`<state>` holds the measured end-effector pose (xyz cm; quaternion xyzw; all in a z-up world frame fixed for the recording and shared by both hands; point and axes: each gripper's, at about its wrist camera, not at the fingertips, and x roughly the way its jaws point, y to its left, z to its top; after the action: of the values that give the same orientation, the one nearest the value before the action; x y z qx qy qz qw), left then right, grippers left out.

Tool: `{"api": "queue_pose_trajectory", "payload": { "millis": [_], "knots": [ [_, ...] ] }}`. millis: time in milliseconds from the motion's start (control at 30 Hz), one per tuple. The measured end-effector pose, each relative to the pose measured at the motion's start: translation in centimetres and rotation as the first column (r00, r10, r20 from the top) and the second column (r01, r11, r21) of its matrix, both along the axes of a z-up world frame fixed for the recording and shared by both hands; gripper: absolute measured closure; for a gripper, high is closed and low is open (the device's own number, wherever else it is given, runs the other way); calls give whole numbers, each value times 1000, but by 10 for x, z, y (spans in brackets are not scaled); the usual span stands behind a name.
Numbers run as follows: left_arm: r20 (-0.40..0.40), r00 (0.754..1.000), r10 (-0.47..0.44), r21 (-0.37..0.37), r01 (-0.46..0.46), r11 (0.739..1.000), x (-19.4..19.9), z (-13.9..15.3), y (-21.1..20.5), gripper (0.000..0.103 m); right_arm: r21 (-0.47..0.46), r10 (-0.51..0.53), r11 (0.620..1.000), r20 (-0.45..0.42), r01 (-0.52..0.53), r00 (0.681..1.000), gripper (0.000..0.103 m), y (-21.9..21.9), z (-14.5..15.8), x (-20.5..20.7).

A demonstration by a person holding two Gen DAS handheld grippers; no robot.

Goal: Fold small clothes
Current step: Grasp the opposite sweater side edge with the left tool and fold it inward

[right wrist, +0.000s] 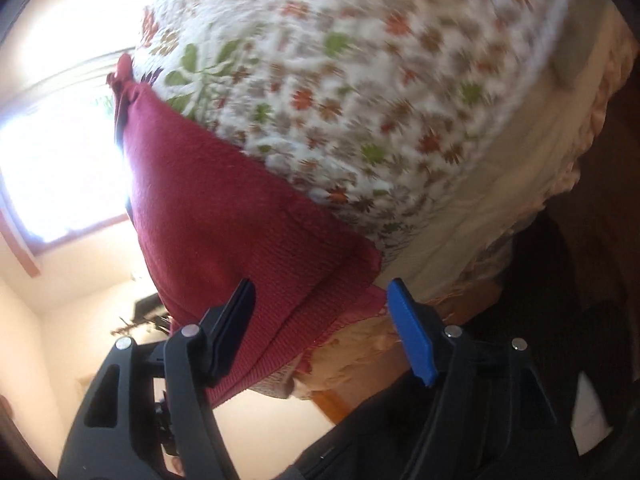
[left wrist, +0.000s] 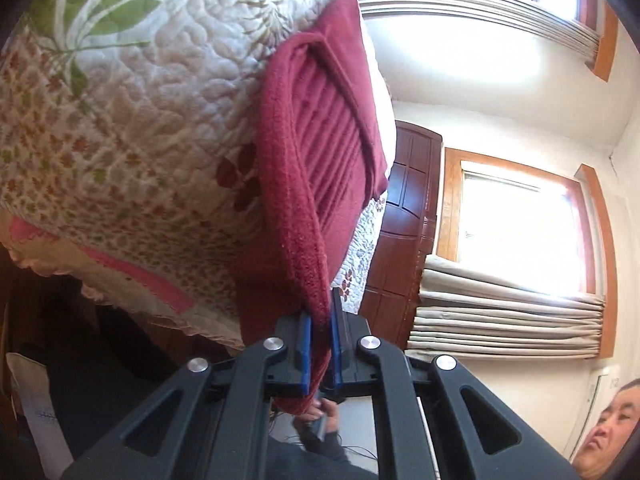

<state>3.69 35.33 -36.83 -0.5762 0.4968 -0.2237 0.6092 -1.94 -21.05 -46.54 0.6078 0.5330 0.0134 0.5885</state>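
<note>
Nearest: left tongs (left wrist: pixel 320 354) pinched tight on the thick hem of a dark red knitted garment (left wrist: pixel 320 152). Right tongs (right wrist: pixel 324 330) spread wide, blue pad (right wrist: pixel 412 332) clear of the cloth, gripping nothing, the red knit draped between the fingers. Beyond, garment stretched over a floral quilted bed (right wrist: pixel 360 80). Farther off, curtained windows (left wrist: pixel 516 224) and a brown wooden door (left wrist: pixel 404 216).

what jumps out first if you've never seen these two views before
The dark red knitted garment dominates both views, draped on a floral quilt. The left gripper is clamped on its hem, while the right gripper stands wide open around another edge. Bright windows glare behind.
</note>
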Motion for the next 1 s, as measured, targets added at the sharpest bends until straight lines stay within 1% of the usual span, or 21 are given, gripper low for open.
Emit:
{"api": "queue_pose_trajectory", "payload": {
  "millis": [100, 233, 367, 467, 533, 600, 633, 667, 733, 767, 800, 900, 1000],
  "knots": [
    [-8, 1000, 2, -9, -2, 1000, 4, 9, -9, 96, 77, -43, 996, 8, 43, 999, 31, 12, -20, -7],
    [-15, 1000, -8, -10, 8, 1000, 7, 7, -16, 96, 158, -100, 983, 23, 95, 995, 29, 26, -44, -12],
    [-18, 999, -33, -2, 33, 999, 10, 10, -20, 96, 198, -166, 968, 46, 154, 985, 29, 36, -56, -13],
    [-19, 999, -46, 1, 46, 999, 14, 12, -21, 96, 232, -212, 954, 65, 192, 975, 34, 40, -64, -10],
    [-16, 998, -57, 6, 57, 998, 16, 12, -21, 96, 252, -232, 946, 80, 205, 970, 42, 41, -68, -7],
    [-15, 998, -63, 6, 63, 998, 17, 12, -21, 96, 267, -250, 939, 91, 218, 964, 46, 41, -69, -3],
    [-16, 998, -64, 6, 64, 998, 18, 10, -21, 96, 271, -257, 937, 98, 222, 962, 55, 41, -68, -2],
    [-17, 998, -64, 5, 64, 998, 18, 7, -21, 96, 276, -260, 935, 104, 223, 960, 60, 38, -67, 0],
    [-21, 998, -52, -3, 52, 999, 15, 3, -17, 96, 262, -257, 939, 105, 223, 961, 79, 34, -60, 1],
    [-25, 999, -42, -11, 41, 999, 13, -1, -15, 96, 247, -249, 945, 109, 216, 962, 85, 31, -54, 1],
    [-28, 999, -31, -20, 31, 999, 11, -4, -12, 96, 231, -246, 949, 119, 214, 962, 98, 29, -46, -2],
    [-38, 999, -2, -49, 0, 999, 3, -15, -4, 96, 203, -245, 956, 167, 210, 955, 98, 24, -14, -10],
    [-39, 999, 20, -80, -23, 997, -6, -22, 3, 96, 158, -218, 970, 239, 184, 946, 98, 20, 32, -17]
  ]
}}
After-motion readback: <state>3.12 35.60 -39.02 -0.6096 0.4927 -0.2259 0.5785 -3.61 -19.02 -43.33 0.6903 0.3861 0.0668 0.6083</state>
